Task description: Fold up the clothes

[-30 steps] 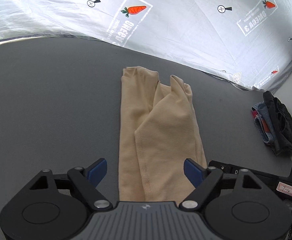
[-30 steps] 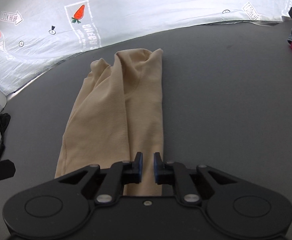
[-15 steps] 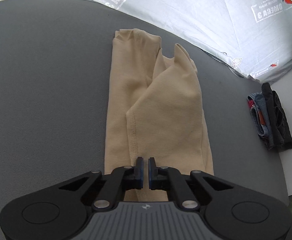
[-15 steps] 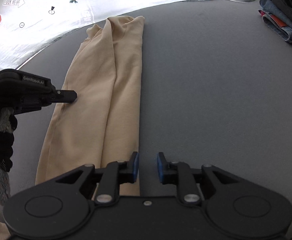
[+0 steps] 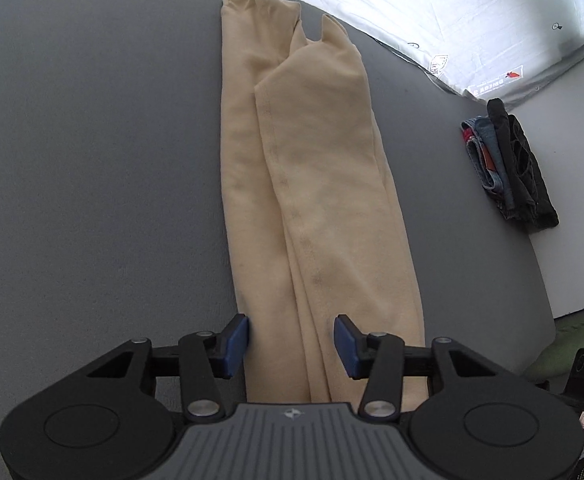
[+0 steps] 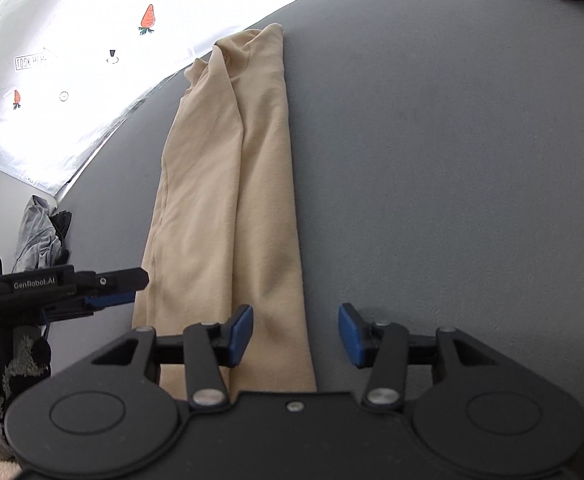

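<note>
Item: beige garment point(image 5: 315, 184), soft matte knit, already folded lengthwise into a long narrow strip with a stitched hem line running down its upper layer and two small peaks at the far end; it lies flat on the grey felt-like surface point(image 5: 92, 160), its near end under both our grippers. Left gripper point(image 5: 292, 346): jaws opening, blue pads spread astride the strip's near left part, fabric between them but no pad pressing on it. Right gripper point(image 6: 295, 334): jaws opening likewise, left pad over the cloth, right pad over bare surface, straddling the strip's right edge, nothing pinched. Step in hand, as we judge it: taking the near end at its two corners to fold it over toward the far end. To do it well we would lower each gripper until one pad slides beneath all layers, close on the full thickness close to the end edge, lift both sides level and together, and lay the end down square so the side edges match. Also present: a stack of folded dark and denim clothes point(image 5: 507, 164) at the surface's right edge; a crumpled grey cloth point(image 6: 38, 236) off to the left; silvery printed sheet point(image 5: 471, 8) beyond
</note>
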